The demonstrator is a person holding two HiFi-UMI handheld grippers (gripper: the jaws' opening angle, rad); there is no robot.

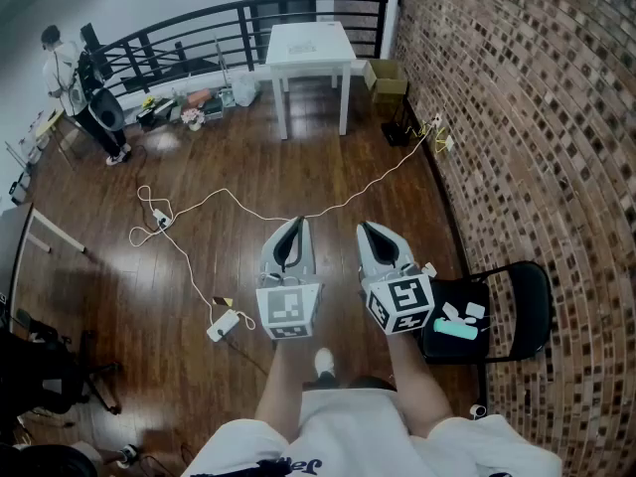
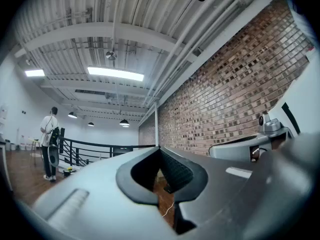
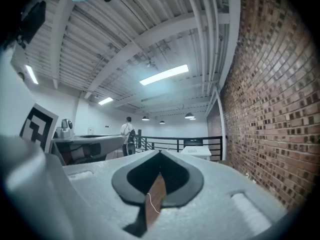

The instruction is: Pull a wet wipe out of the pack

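Note:
A teal-and-white pack [image 1: 456, 327] lies with small white items on the seat of a black chair [image 1: 517, 284] at my right, beside the brick wall. Whether it is the wet wipe pack I cannot tell. Both grippers are held level in front of me, side by side above the wooden floor, well apart from the chair. The left gripper [image 1: 296, 223] [image 2: 158, 148] is shut, tips together, nothing in it. The right gripper [image 1: 369, 227] [image 3: 160, 152] is shut and empty too. Neither gripper view shows the pack.
A white cable [image 1: 248, 212] runs across the floor to a power strip [image 1: 223, 325]. A white table [image 1: 309, 43] stands far ahead by a black railing [image 1: 199, 28]. A cardboard box [image 1: 386, 76] sits near the brick wall [image 1: 517, 117]. A person [image 1: 75, 78] stands far left.

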